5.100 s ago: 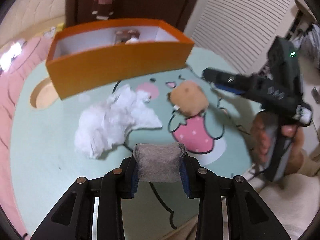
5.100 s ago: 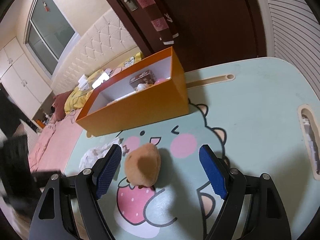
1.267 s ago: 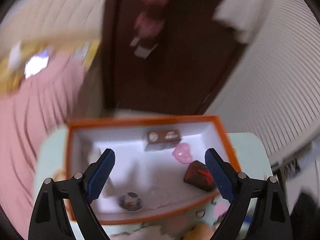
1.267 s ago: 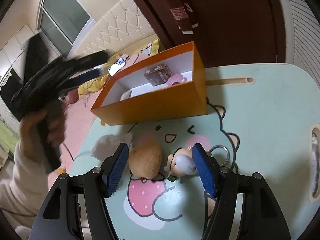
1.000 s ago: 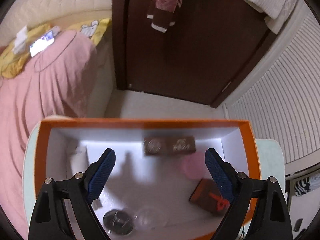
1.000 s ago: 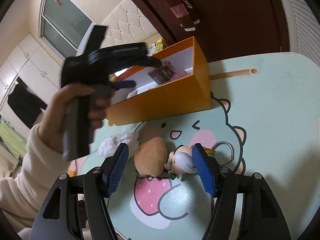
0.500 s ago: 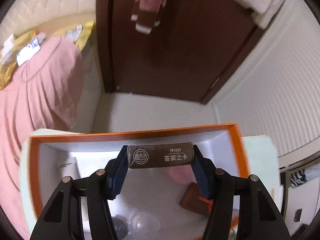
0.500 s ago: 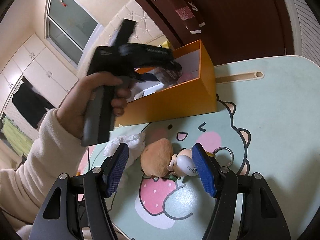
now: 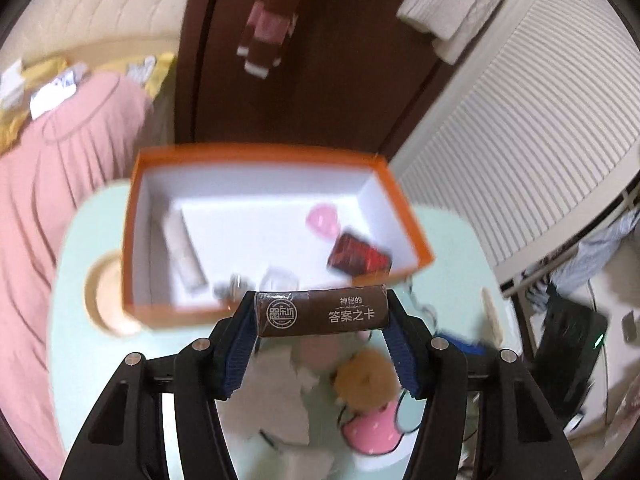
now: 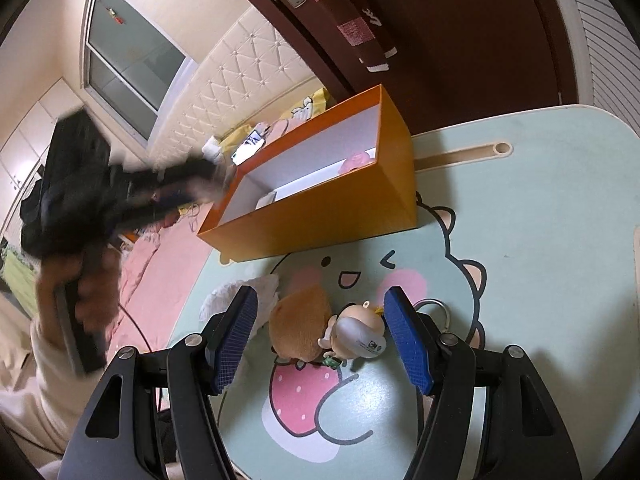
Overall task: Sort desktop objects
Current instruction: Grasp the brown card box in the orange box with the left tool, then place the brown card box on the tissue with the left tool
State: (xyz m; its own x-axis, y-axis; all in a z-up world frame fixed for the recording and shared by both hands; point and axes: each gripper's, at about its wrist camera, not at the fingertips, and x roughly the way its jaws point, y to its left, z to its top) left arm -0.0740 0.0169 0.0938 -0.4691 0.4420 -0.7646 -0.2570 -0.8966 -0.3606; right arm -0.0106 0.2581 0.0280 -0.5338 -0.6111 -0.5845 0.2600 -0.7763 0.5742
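Between the right claw (image 10: pixel 320 334) pads, spread apart, we are framing the plush toy (image 10: pixel 300 330) crosswise on the worktop (image 10: pixel 540 240); our left claw (image 9: pixel 321 340) is clamping the card box (image 9: pixel 322 312) near the orange box (image 9: pixel 256 236).

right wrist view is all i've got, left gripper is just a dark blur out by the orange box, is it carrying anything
Observer: Yes. The left gripper is shut on a brown card box printed with pale Chinese characters.
Operator: what's in the orange box besides the pink thing
Observer: Inside the orange box a dark red packet lies near the pink item, toward the right wall.
Operator: anything along the other side
Observer: A long pale tube lies near the left wall; it is too blurred to identify.
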